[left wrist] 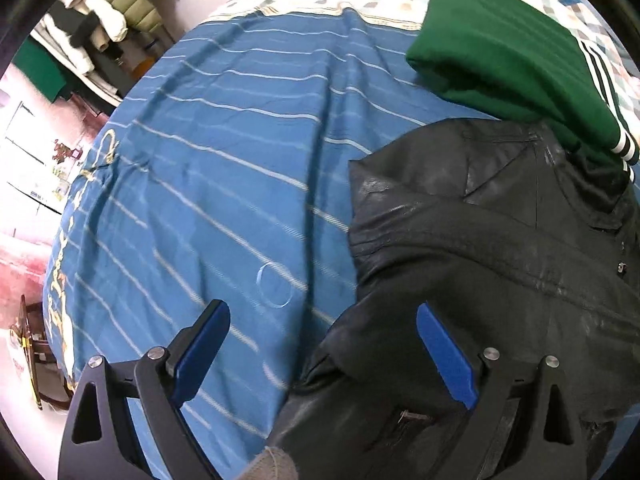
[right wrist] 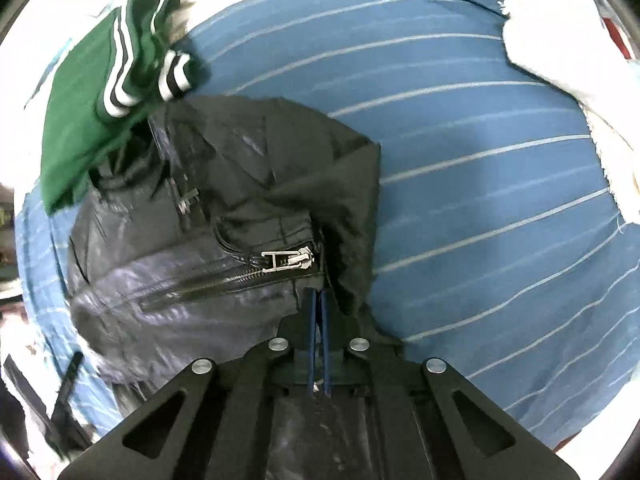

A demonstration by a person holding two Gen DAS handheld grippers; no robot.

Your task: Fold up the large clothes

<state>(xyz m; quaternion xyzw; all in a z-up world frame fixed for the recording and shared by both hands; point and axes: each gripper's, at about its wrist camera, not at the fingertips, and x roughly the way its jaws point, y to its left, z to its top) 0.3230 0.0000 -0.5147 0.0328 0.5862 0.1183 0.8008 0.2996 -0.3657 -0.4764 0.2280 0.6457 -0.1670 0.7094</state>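
A black leather jacket (left wrist: 480,248) lies partly folded on a blue striped bedsheet (left wrist: 224,168). My left gripper (left wrist: 320,320) is open, its blue pads spread wide just above the jacket's near left edge, holding nothing. In the right wrist view the jacket (right wrist: 208,208) shows a silver zipper pull (right wrist: 286,260). My right gripper (right wrist: 318,300) is shut on the jacket's edge just below the zipper, with the leather pinched between its pads.
A folded green jacket with white stripes (left wrist: 508,64) rests against the black jacket's far side; it also shows in the right wrist view (right wrist: 92,120). A white fluffy garment (right wrist: 568,64) lies at the right. A rack of clothes (left wrist: 92,28) stands beyond the bed's left edge.
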